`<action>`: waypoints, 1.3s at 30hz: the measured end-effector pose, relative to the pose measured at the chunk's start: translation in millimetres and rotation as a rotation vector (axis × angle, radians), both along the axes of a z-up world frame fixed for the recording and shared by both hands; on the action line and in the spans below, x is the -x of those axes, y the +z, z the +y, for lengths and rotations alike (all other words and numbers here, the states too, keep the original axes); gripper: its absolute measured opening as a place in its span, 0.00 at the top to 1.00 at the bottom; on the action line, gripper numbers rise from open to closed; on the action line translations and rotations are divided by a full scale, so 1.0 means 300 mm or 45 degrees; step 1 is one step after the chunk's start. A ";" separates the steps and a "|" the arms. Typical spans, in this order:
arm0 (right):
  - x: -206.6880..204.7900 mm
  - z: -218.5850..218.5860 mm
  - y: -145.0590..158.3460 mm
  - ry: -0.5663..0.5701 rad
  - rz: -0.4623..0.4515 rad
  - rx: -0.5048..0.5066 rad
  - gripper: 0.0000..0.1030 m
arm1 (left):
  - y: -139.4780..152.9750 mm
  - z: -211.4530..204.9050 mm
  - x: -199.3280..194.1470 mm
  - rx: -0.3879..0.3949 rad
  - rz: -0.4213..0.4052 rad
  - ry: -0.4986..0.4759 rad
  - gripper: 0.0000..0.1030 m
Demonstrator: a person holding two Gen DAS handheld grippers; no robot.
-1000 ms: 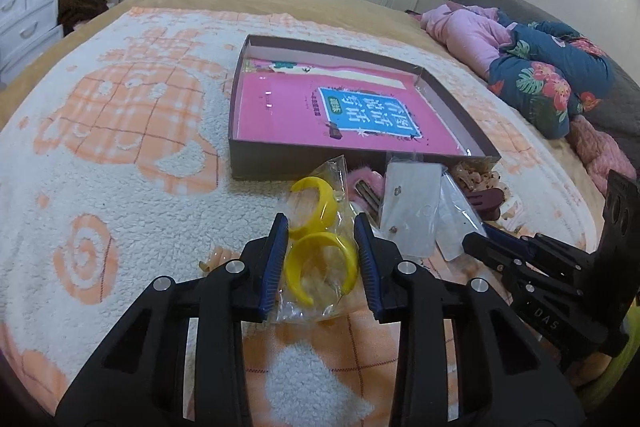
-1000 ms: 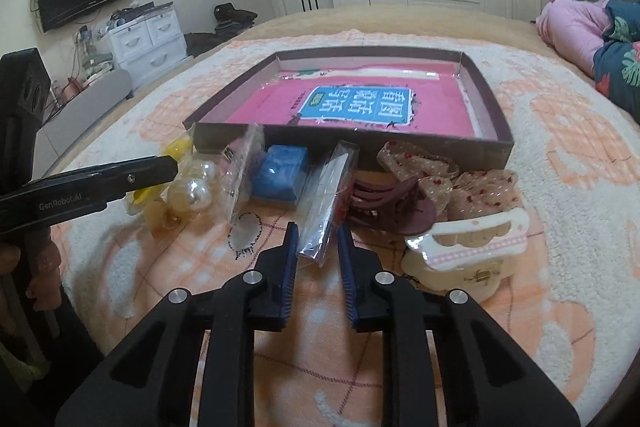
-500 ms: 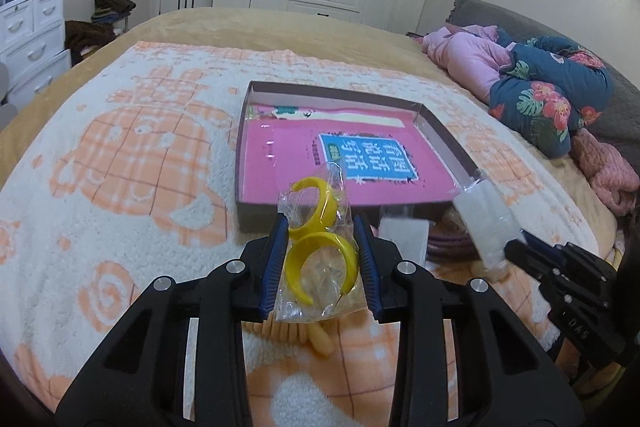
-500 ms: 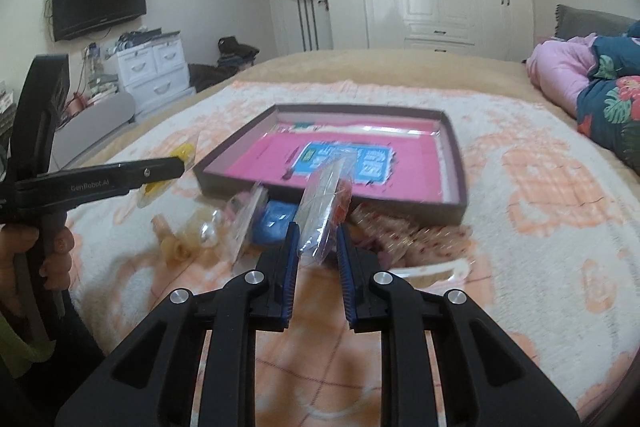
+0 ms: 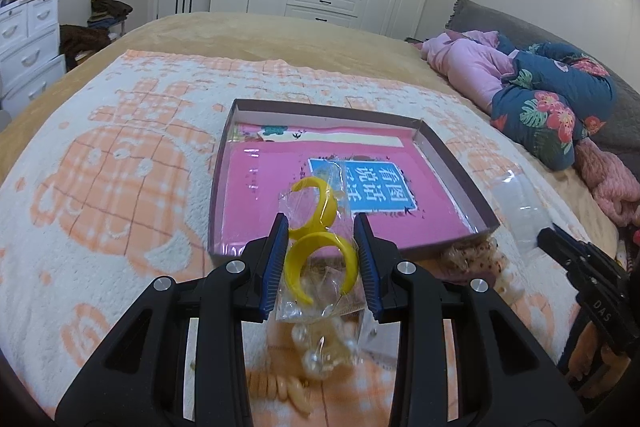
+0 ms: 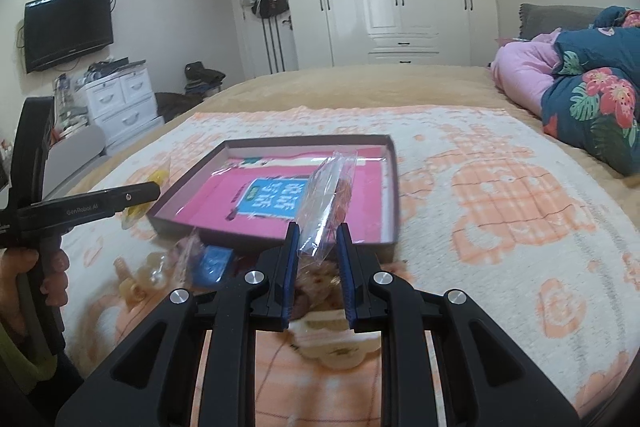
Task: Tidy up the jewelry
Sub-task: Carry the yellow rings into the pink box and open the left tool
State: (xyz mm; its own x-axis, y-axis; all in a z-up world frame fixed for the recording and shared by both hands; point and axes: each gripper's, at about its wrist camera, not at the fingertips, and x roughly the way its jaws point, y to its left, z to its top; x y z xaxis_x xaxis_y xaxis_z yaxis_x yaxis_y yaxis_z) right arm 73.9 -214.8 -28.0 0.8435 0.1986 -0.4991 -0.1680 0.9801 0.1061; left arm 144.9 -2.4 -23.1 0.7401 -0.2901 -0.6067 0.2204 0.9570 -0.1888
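Note:
My left gripper (image 5: pixel 321 259) is shut on a clear bag of yellow bangles (image 5: pixel 318 247) and holds it in the air just before the near wall of the pink-lined box (image 5: pixel 236 195). My right gripper (image 6: pixel 318 255) is shut on a small clear packet (image 6: pixel 328 203), lifted above the near rim of the same box (image 6: pixel 394 195). The right gripper (image 5: pixel 576 259) with its packet (image 5: pixel 520 211) shows at the right of the left wrist view. The left gripper (image 6: pixel 136 195) shows at the left of the right wrist view.
Loose jewelry lies on the orange-and-white blanket (image 5: pixel 100 187) below the grippers: a pearl bag (image 5: pixel 320 355), a bead bracelet (image 5: pixel 280 387), a blue item (image 6: pixel 214 261) and hair clips (image 6: pixel 340 347). Folded clothes (image 5: pixel 540 99) lie at the right of the bed.
Both grippers have lifted their bags off the blanket and moved them forward toward the box. The pile of jewelry now lies lower and closer under the fingers.

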 end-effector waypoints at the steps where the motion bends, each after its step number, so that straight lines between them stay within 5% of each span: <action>1: -0.006 -0.008 0.001 -0.007 -0.001 0.001 0.82 | -0.001 -0.003 -0.008 -0.005 -0.002 0.002 0.75; 19: -0.136 -0.050 0.000 -0.061 0.023 0.029 0.82 | -0.075 -0.001 -0.195 -0.072 0.052 0.064 0.75; 39: -0.353 -0.039 -0.085 -0.063 0.147 0.115 0.82 | -0.143 0.022 -0.244 -0.080 0.143 0.058 0.75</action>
State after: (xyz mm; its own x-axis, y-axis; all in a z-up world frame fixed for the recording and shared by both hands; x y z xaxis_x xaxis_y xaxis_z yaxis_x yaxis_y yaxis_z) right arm 179.9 -226.5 -53.6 0.7869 0.1080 -0.6075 -0.1107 0.9933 0.0332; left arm 218.1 4.3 -65.9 0.6779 -0.2170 -0.7024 0.1575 0.9761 -0.1497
